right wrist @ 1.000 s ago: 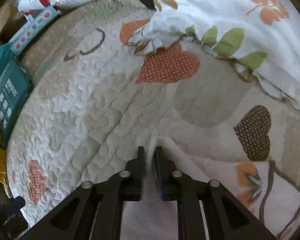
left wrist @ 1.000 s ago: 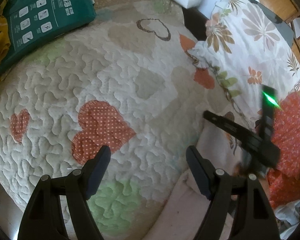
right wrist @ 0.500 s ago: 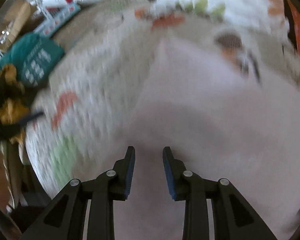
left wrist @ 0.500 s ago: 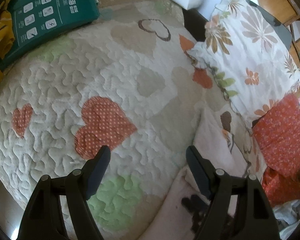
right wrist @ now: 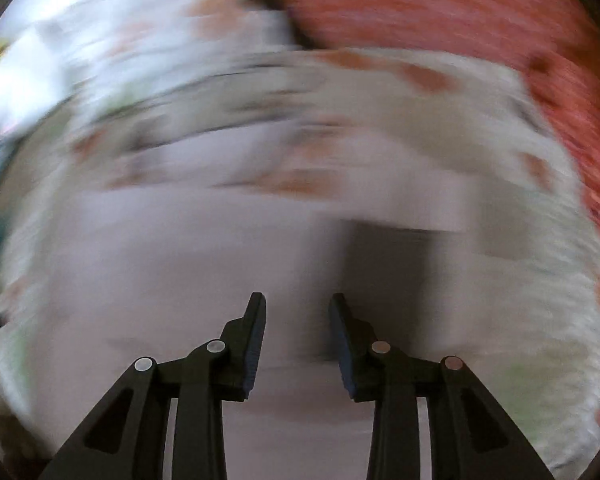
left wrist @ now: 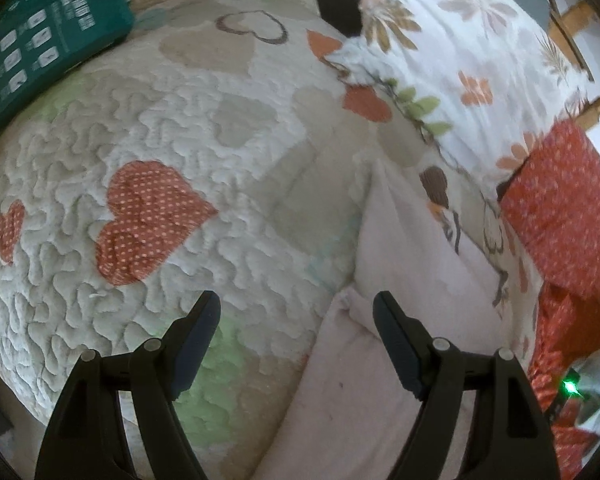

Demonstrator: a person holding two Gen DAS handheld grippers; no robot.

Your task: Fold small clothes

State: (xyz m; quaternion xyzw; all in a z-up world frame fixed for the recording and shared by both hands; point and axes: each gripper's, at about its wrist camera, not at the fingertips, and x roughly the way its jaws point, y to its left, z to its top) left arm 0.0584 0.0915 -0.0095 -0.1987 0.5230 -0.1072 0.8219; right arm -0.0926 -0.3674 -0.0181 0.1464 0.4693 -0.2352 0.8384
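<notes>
Pink garment [left wrist: 400, 300] folded flat on quilt [left wrist: 180, 120], left tool [left wrist: 296, 316] wide apart, empty, right tool [right wrist: 298, 316] opening, nothing gripped

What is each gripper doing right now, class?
Left gripper: open, holding nothing.
Right gripper: jaws opening, nothing gripped, above the pink garment.

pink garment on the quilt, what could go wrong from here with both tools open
1. The pink garment lies free, with neither the left tool nor the right tool gripping it, so its loose fold may slump or spread.
2. The right wrist view is heavily blurred while that tool's jaws are opening; a grab in this state could miss the hem or catch several layers.
3. The garment lies right by the red dotted cloth; a wide pinch could snag that too.
</notes>
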